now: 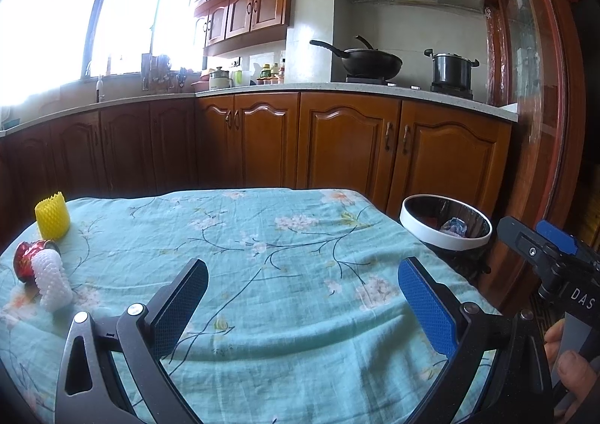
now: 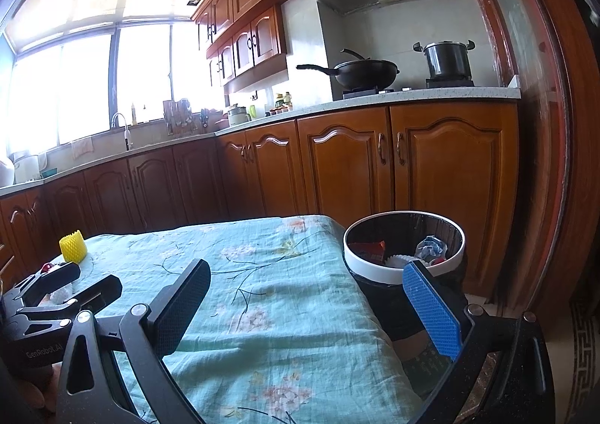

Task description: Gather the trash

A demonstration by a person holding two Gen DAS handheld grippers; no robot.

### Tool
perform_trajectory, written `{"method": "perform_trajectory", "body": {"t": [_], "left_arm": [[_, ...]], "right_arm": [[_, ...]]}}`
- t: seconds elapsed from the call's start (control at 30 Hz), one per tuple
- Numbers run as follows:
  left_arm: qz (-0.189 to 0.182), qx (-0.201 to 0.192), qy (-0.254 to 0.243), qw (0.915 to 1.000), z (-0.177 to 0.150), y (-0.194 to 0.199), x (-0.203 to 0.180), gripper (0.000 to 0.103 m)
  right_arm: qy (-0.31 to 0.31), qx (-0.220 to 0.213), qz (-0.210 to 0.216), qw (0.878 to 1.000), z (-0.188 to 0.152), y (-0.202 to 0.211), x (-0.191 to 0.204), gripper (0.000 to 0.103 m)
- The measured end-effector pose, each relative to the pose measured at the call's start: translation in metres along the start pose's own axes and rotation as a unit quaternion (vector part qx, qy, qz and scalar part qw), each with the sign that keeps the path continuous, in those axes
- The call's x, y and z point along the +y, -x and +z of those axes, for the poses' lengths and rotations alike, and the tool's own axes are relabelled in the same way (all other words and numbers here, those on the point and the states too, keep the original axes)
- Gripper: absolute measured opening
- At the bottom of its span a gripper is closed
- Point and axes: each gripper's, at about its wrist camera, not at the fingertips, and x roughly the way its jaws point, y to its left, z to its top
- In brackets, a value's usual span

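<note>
A yellow foam net sleeve [image 1: 52, 217] stands at the table's far left; it also shows in the right wrist view [image 2: 73, 246]. A white foam net sleeve [image 1: 51, 280] lies in front of a crushed red can [image 1: 27, 259] at the left edge. The trash bin [image 1: 445, 227] with a white rim and black liner stands off the table's right side and holds wrappers [image 2: 431, 249]. My left gripper [image 1: 302, 283] is open and empty over the table's front. My right gripper [image 2: 305, 287] is open and empty, its blue finger [image 2: 431, 307] in front of the bin [image 2: 403, 274].
The table wears a teal floral cloth [image 1: 262, 255]. Wooden cabinets [image 1: 337, 146] and a counter with a wok [image 1: 369, 62] and pot [image 1: 452, 71] stand behind. A red door frame [image 1: 536, 124] is at the right.
</note>
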Motion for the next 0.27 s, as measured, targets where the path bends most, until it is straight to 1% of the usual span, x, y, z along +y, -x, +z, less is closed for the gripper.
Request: {"method": "perform_trajectory", "body": {"t": [0.27], "left_arm": [[-0.008, 0.015, 0.009, 0.9998, 0.005, -0.009, 0.004, 0.102]], "right_arm": [[-0.003, 0.017, 0.000, 1.000, -0.001, -0.014, 0.002, 0.103]]}}
